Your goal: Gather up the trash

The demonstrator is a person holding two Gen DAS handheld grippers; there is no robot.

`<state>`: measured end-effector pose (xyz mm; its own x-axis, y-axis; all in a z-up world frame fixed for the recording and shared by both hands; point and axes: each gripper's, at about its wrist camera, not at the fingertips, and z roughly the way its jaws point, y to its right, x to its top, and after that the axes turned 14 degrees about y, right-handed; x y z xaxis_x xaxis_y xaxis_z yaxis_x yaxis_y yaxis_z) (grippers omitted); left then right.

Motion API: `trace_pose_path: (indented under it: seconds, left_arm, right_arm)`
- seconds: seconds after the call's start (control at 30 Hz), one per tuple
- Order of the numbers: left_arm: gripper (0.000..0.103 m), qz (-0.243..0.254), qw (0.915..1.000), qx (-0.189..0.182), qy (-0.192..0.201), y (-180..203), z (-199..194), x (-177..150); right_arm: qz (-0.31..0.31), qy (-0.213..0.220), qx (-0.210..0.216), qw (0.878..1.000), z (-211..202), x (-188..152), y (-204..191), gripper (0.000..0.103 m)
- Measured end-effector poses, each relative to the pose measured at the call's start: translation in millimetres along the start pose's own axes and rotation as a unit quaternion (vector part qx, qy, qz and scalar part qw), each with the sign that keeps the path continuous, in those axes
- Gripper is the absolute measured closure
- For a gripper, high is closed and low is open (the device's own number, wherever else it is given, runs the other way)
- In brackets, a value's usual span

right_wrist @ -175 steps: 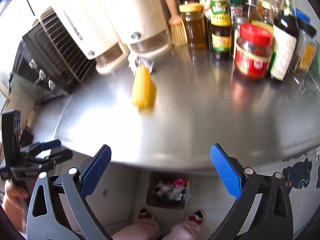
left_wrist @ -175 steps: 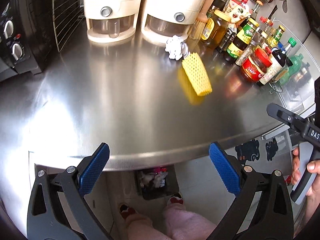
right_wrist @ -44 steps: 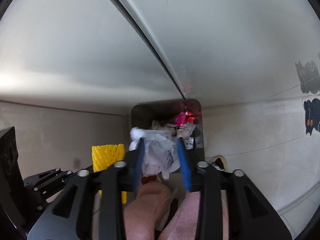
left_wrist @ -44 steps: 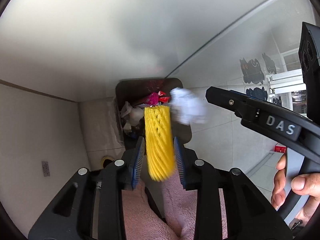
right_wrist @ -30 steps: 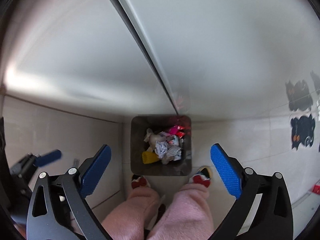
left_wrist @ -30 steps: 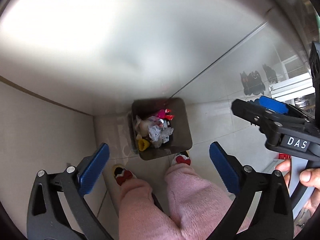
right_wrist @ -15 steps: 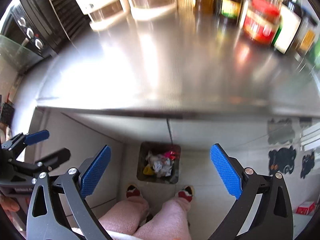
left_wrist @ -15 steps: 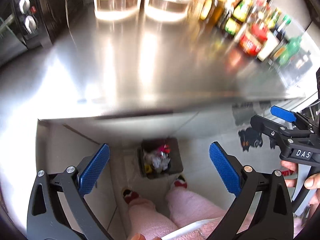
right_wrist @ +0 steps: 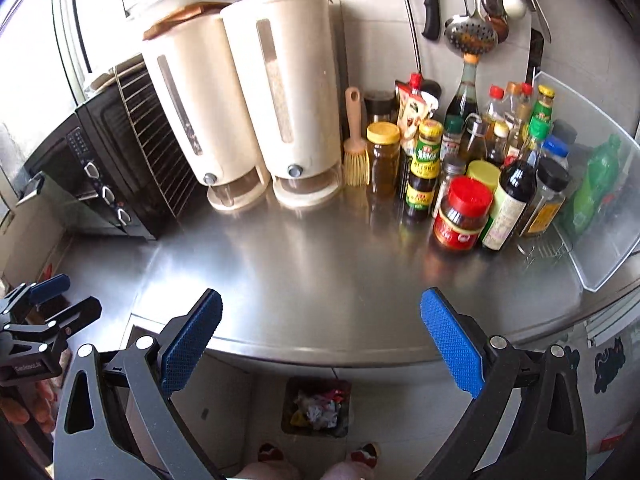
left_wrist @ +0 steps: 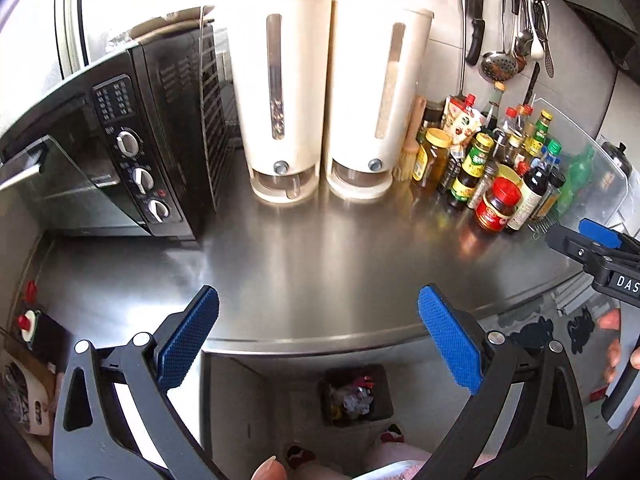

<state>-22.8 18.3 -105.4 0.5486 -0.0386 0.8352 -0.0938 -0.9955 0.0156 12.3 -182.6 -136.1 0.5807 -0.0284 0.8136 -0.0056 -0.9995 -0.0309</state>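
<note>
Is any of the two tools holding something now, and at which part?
Nothing is held. The left tool and the right tool both stand open and empty.

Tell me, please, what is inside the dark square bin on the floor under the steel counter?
The dark square bin holds crumpled white paper, a yellow piece and red-pink wrappers. Whatever lies beneath this top layer is covered.

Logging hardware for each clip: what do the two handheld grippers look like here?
Both match: the left gripper and right gripper have black plastic frames with silver rivets and two fingers faced with blue textured pads. White lettering "DAS" marks the right one's side in the left wrist view.
</note>
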Motion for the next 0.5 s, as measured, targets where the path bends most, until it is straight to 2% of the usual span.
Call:
trace_pose_path:
  seconds: [0.23,0.5]
  left_arm:
    - [0.008,0.0,0.9987,0.033,0.039,-2,-15,30]
    - [0.008,-0.006,0.9981,0.028,0.054,2,-13,42]
  right_arm:
    - [-0.022,0.041,-0.023,0.999,-17,39,-6,0.003]
    - [-0.013,0.072,-0.023,0.997,-26,58,-18,0.003]
